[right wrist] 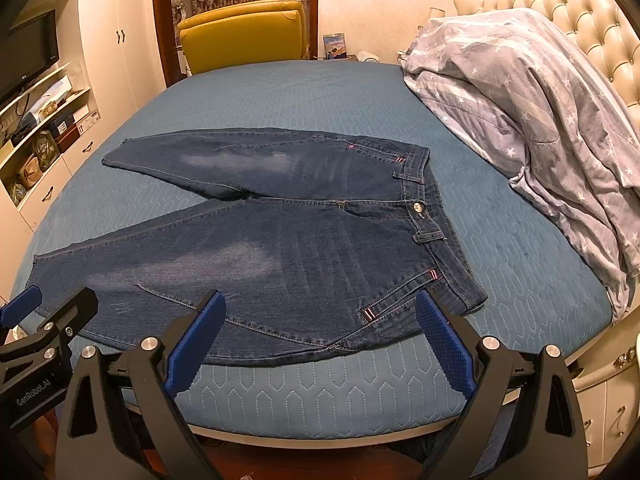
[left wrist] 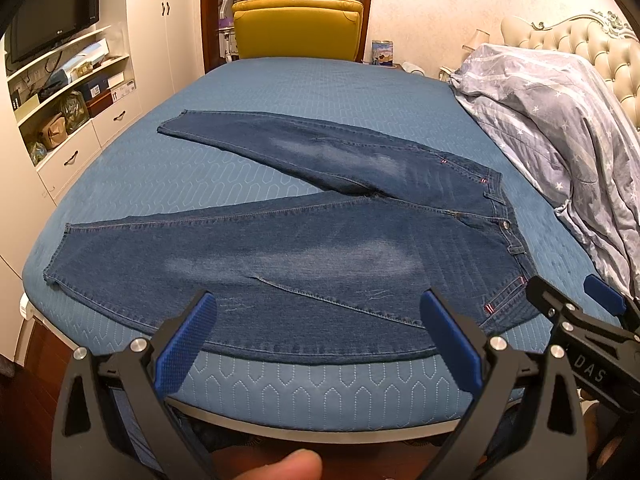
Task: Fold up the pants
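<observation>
While both tools hang at the near edge of the bed, nothing is gripped yet: the left hand-held gripper (left wrist: pixel 318 334) at the bottom of the left wrist view has its blue pads spread wide and empty, and the right hand-held gripper (right wrist: pixel 320 330) at the bottom of the right wrist view is likewise released, holding nothing. Just beyond the pads, the pants (left wrist: pixel 304 240) lie flat and fully unfolded on the blue quilted bed (left wrist: pixel 320 392), filling the middle of the frame, near side seam close to the bed's near edge. Waistband with button (right wrist: pixel 418 207) sits centre right, two legs fan apart toward the left, hems (left wrist: pixel 56 256) at centre left. Judgement: task at its start, pre-grasp, no fold made. Next move likely calls for pinching the near leg, one tool by the waistband corner and one further along toward the hem, then carrying it over the far leg; thick denim may slip from a shallow pinch. Further back at right, a bunched grey star-print duvet (right wrist: pixel 520 92); a yellow chair (left wrist: pixel 298 28) at top centre.
</observation>
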